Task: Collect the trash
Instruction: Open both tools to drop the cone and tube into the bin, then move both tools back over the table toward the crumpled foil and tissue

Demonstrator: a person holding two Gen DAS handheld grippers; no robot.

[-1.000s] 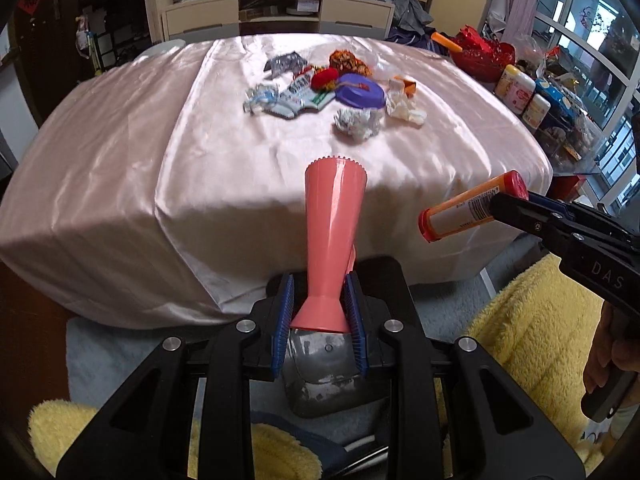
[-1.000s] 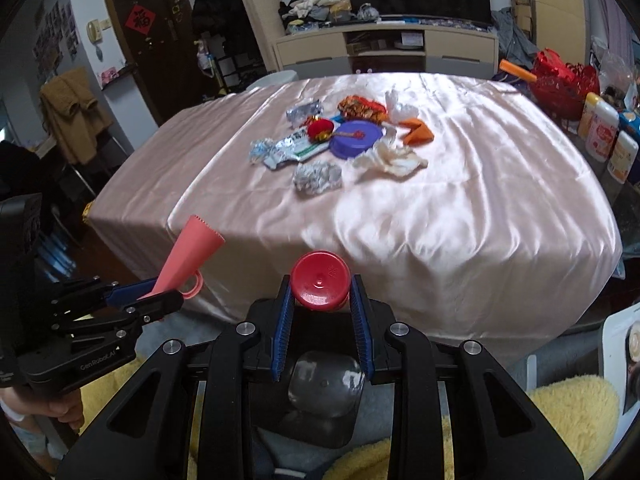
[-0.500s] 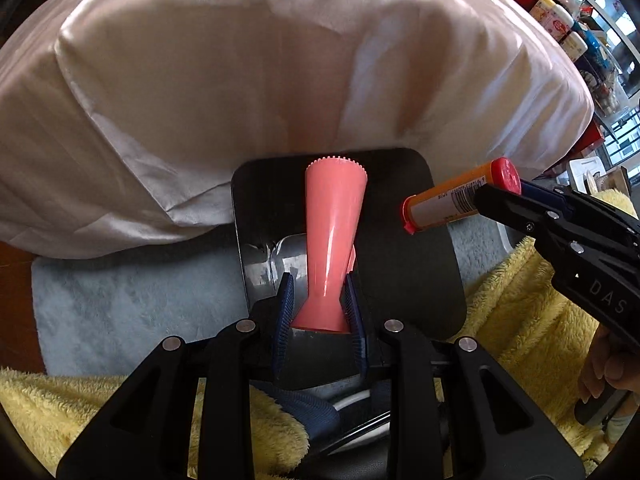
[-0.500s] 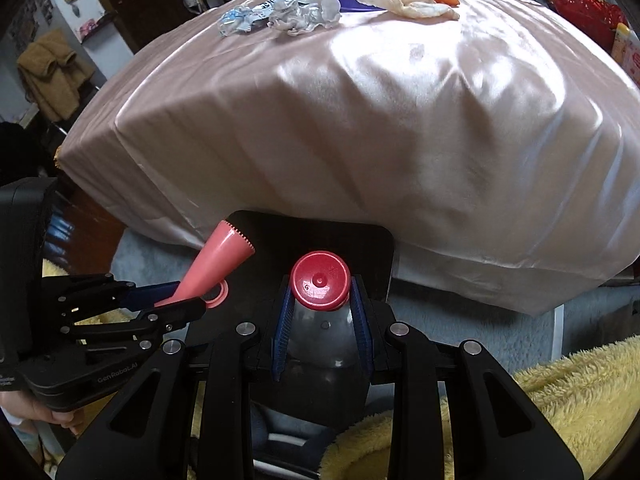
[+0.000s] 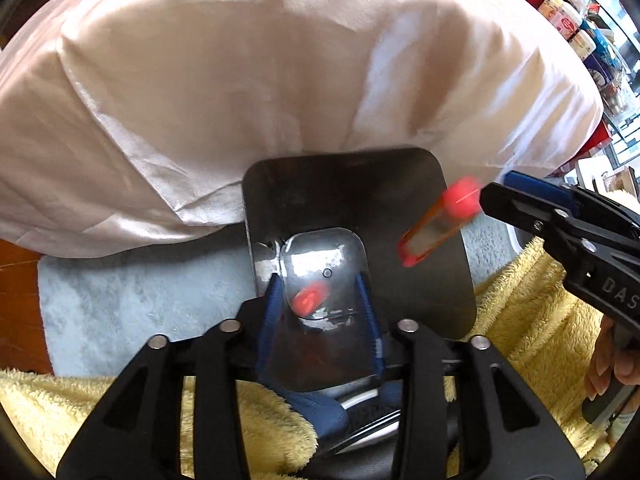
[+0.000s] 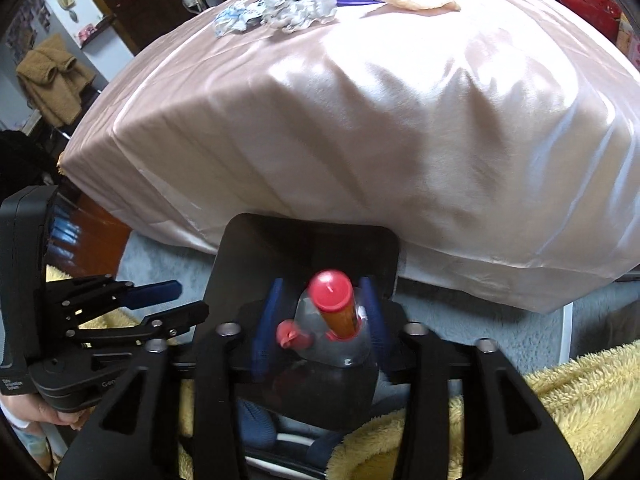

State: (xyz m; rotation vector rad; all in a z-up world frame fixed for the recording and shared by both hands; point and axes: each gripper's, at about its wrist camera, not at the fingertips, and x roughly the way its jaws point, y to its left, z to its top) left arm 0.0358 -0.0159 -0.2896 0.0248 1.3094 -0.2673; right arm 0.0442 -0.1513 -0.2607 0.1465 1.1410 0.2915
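Observation:
A black bin (image 5: 420,280) with a shiny bottom stands on the floor in front of the table. My left gripper (image 5: 322,300) is open above it; the pink cone (image 5: 310,300) lies blurred at the bin's bottom. My right gripper (image 6: 322,316) is open over the bin (image 6: 248,264). The orange tube with a red cap (image 6: 338,306) is falling between its fingers, blurred in the left wrist view (image 5: 438,224). The pink cone also shows in the right wrist view (image 6: 292,336). More trash (image 6: 304,8) lies on the table.
A pink satin cloth (image 6: 360,120) covers the table and hangs over the bin's far side. A grey rug (image 5: 140,288) lies under the bin. Yellow fleece (image 5: 532,340) lies on both sides. Bottles (image 5: 568,28) stand at the right.
Both grippers have opened. The pink cone has dropped from the left gripper into the bin. The orange tube has left the right gripper and is falling.

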